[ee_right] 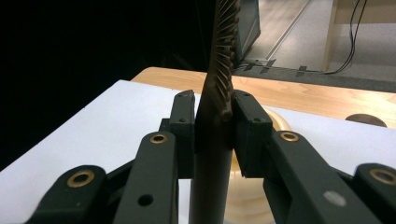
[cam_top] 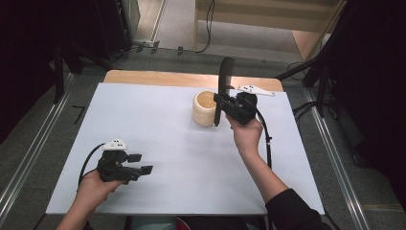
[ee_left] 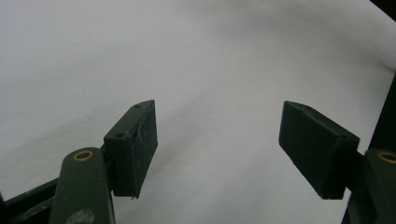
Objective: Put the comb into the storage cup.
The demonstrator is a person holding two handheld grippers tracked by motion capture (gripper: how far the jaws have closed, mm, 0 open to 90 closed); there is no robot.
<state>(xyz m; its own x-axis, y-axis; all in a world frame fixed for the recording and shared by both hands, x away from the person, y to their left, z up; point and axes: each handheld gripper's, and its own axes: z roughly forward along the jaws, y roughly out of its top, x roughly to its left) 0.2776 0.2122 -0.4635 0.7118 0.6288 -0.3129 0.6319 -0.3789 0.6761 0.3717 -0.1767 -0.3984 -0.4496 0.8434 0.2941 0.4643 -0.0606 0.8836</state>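
Observation:
My right gripper point(cam_top: 219, 102) is shut on a black comb point(cam_top: 223, 79) and holds it upright, teeth end up, right beside a pale round wooden cup point(cam_top: 205, 109) at the table's far middle. In the right gripper view the comb point(ee_right: 219, 70) stands clamped between the two jaws of that gripper point(ee_right: 214, 135), with the cup point(ee_right: 252, 186) just behind and below it. My left gripper point(cam_top: 140, 163) rests near the front left of the white table point(cam_top: 158, 139), open, with nothing between its fingers point(ee_left: 135, 140).
A bare wooden strip point(cam_top: 167, 77) runs along the table's far edge. Metal rails point(cam_top: 28, 153) flank both sides on the floor. Cables and dark stands point(cam_top: 316, 67) crowd the back right.

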